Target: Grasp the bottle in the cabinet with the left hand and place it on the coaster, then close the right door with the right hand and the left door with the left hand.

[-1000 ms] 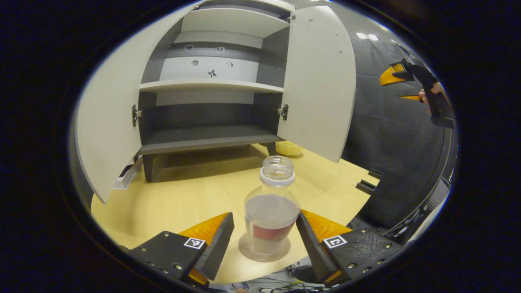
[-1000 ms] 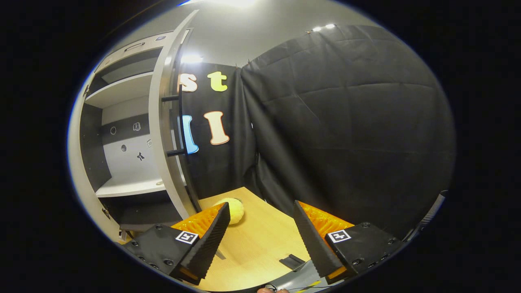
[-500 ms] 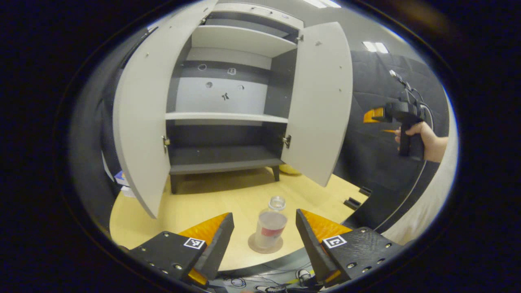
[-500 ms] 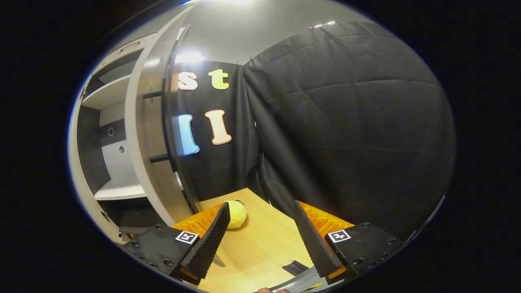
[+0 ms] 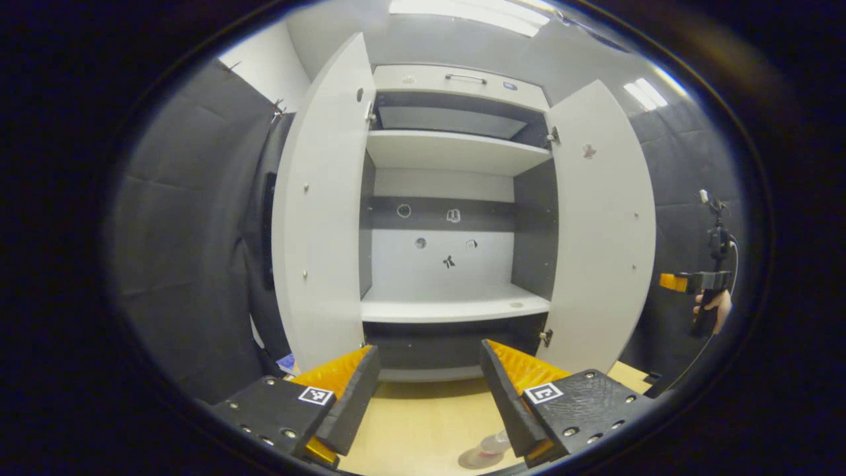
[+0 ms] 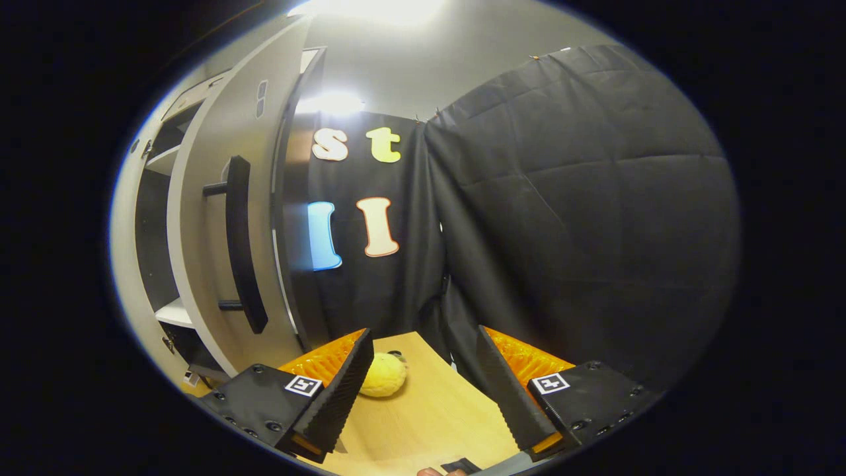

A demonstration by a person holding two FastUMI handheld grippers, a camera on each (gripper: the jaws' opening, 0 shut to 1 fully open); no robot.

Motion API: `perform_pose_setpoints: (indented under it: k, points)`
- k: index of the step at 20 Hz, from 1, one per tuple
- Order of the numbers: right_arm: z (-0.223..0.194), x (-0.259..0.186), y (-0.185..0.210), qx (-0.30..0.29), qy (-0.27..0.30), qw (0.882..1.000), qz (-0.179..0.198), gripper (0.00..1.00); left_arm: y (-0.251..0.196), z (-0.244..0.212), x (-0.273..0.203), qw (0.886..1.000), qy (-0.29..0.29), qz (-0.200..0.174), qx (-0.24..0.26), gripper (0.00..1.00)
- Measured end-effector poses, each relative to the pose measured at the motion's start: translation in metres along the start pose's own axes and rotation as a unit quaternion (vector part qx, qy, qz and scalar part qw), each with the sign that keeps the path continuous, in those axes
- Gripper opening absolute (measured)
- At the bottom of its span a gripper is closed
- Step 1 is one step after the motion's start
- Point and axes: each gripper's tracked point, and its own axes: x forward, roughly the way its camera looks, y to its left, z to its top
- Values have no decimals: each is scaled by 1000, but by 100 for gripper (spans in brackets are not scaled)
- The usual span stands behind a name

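Observation:
The clear bottle (image 5: 494, 441) with a white neck stands on the round coaster (image 5: 474, 458) on the wooden table, low in the left gripper view and partly hidden by a finger. My left gripper (image 5: 428, 347) is open, above and back from the bottle, facing the white cabinet. Its left door (image 5: 324, 225) and right door (image 5: 603, 231) both stand open. In the right gripper view my right gripper (image 6: 424, 330) is open and holds nothing. It is to the right of the right door (image 6: 201, 218), whose outer face carries a dark bar handle (image 6: 239, 244).
The cabinet shelves (image 5: 456, 308) hold nothing. A yellow round object (image 6: 383, 375) lies on the table (image 6: 429, 423) by the right door's foot. Black cloth walls close in both sides. A hand (image 5: 717, 307) holds the right gripper (image 5: 677, 282) beyond the right door.
My left gripper has pulled back and tilted up from the bottle, which stays on the coaster. My right gripper has shifted around the right door, so its handle side now faces it.

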Motion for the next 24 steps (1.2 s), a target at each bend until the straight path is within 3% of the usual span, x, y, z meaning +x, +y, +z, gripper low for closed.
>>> perform_pose_setpoints:
  k: [3,4,5,7,8,9,10,11,12,13,14,18,20,21,24]
  points:
    - [17,8,6,-13,-11,999,39,95,0,29,17,999,-12,38,12,95]
    - [21,11,7,-18,-15,999,49,95,-1,34,23,999,-11,49,5,95]
    - [27,13,8,-19,-20,998,60,99,-3,38,28,998,-3,59,-5,88]
    - [34,17,14,-10,-20,996,87,99,-4,50,36,996,6,83,-34,95]
    - [38,20,18,-4,-18,995,100,95,-6,58,37,995,-1,91,-48,88]
    - [43,22,22,5,-17,993,117,99,-8,66,38,994,-9,96,-61,88]
    - [49,24,28,13,-16,991,134,95,-9,69,36,993,-13,98,-66,96]
    - [56,27,31,19,-17,988,150,95,-7,72,32,992,-13,107,-63,88]
    - [64,29,34,22,-21,986,162,99,-3,73,27,991,-14,118,-56,94]
    - [71,31,35,25,-24,985,170,95,-1,74,23,991,-15,126,-49,92]
    - [76,32,38,29,-23,983,179,99,-3,71,19,991,-14,127,-46,91]
    - [84,28,56,46,-10,978,205,95,-2,65,3,991,-23,127,-44,88]
    - [89,23,66,49,-10,977,207,99,1,67,0,992,-34,118,-40,88]
    - [88,20,72,45,-10,977,209,95,3,66,-1,992,-33,114,-41,88]
    - [92,16,76,21,-29,980,197,96,16,62,-2,993,-33,104,-40,88]
